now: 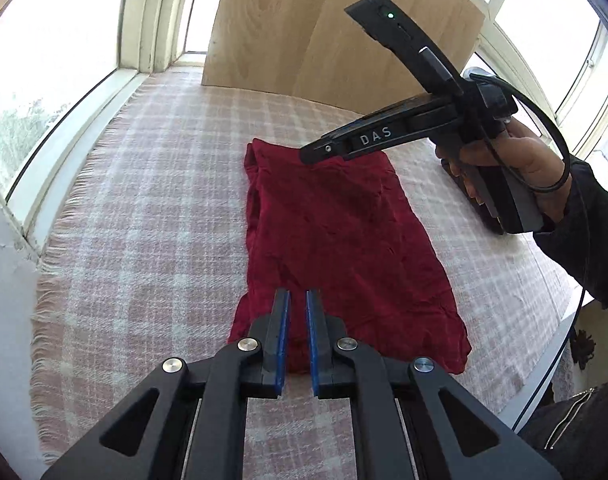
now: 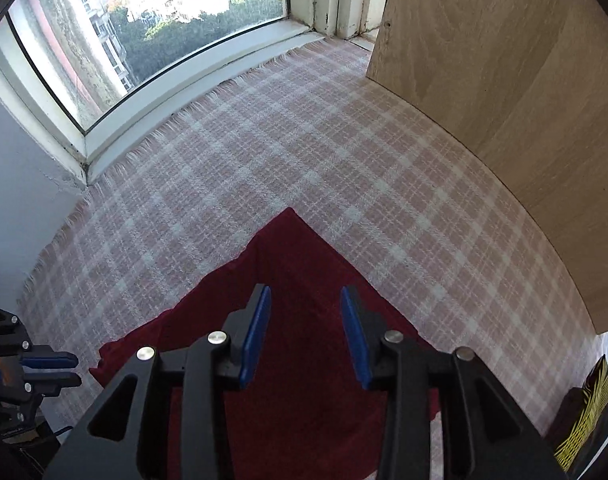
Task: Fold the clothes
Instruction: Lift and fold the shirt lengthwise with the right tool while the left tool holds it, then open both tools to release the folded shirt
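While the dark red crinkled cloth [image 1: 336, 240] lies folded flat on the pink plaid blanket [image 1: 151, 200], your left gripper [image 1: 297, 300] is nearly closed, the right gripper [image 2: 306, 312] parted and empty; it's soft, limp, so pinch a corner.

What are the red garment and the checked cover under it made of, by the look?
Red garment: thin matte woven cloth, perhaps cotton or viscose; fine creases, lies limp and flat. Checked cover: thicker woven blanket, probably wool or acrylic; fuzzy surface, fringed edge.
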The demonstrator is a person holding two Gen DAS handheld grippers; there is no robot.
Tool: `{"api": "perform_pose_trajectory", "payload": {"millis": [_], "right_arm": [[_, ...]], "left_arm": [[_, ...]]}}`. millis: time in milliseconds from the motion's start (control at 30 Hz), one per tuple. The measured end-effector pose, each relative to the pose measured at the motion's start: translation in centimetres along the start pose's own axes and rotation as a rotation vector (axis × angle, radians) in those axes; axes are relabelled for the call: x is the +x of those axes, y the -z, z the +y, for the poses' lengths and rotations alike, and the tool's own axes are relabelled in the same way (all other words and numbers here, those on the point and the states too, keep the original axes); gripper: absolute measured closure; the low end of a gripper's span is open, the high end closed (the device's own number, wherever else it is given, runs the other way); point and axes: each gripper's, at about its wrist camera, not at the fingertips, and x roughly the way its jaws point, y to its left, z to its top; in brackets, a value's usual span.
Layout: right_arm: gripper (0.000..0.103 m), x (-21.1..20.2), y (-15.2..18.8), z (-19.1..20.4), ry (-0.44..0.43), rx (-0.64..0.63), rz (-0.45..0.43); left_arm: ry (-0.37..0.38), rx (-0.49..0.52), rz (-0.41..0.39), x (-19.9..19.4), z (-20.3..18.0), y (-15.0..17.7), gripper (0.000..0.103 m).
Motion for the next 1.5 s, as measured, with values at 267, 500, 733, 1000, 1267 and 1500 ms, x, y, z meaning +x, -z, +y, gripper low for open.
{"api": "perform_pose_trajectory", "payload": {"millis": [267,500,733,1000,1267,1500], "right_arm": [[0.069,3.7,0.4,-0.5,0.043,-0.041,-0.016],[0.067,-0.1,0.6,-1.8,-0.061,0.005,-0.124],[0.066,2.2,1.1,-0.9,-0.023,0.014,-0.033],[0.063,-9.4,14.0,-2.2,-0.064,0.255,-0.154],[0.066,-3.2,20.3,-0.8,-0.105,0.383,-0.038],[0.065,-5.9,21.7,-0.3,-0.103,0.448,-0.174]], "left_arm": [[-0.064,0.035,0.103,5.6,1.7,0.2,0.097],[-0.043,-0.019,0.09,3.8,3.3,1.3,0.099],[-0.062,0.005,0.1,3.2,3.3,1.2,0.099],[0.057,0.064,0.02,-0.3,1.3,-0.8,0.085],[0.081,0.213,0.162,6.5,-3.6,0.2,0.085],[0.064,0.189,0.124,4.7,-2.8,-0.7,0.085]]}}
